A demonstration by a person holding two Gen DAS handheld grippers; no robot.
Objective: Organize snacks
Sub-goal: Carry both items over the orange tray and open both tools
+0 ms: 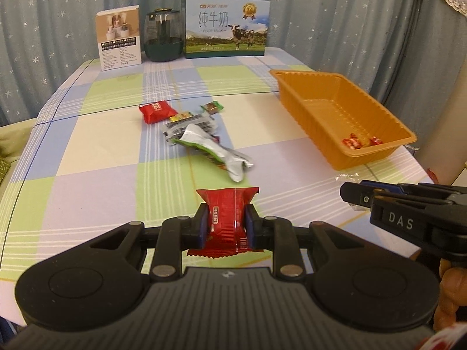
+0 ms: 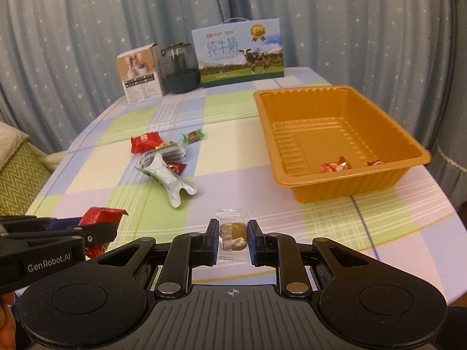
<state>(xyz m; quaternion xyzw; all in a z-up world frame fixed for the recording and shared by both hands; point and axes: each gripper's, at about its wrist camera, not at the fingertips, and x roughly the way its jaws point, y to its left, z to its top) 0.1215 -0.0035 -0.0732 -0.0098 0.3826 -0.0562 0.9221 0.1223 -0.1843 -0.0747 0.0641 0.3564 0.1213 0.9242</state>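
My left gripper (image 1: 227, 224) is shut on a red snack packet (image 1: 226, 218) near the table's front edge; both also show at the left of the right wrist view (image 2: 100, 218). My right gripper (image 2: 233, 240) is shut on a clear-wrapped brown candy (image 2: 232, 234), just above the cloth. The orange tray (image 2: 408, 180) stands to the right with a few red candies (image 2: 335, 164) in its near end. A pile of loose snacks lies mid-table: a red packet (image 1: 157, 111), a silver pouch (image 1: 216, 151), a small green candy (image 1: 212, 107).
A checked cloth (image 1: 102, 175) covers the table. At the back stand a small white box (image 1: 119, 38), a dark jar (image 1: 162, 36) and a milk carton (image 1: 226, 27). Star-patterned curtains hang behind. A cushion (image 2: 17, 172) lies off the left edge.
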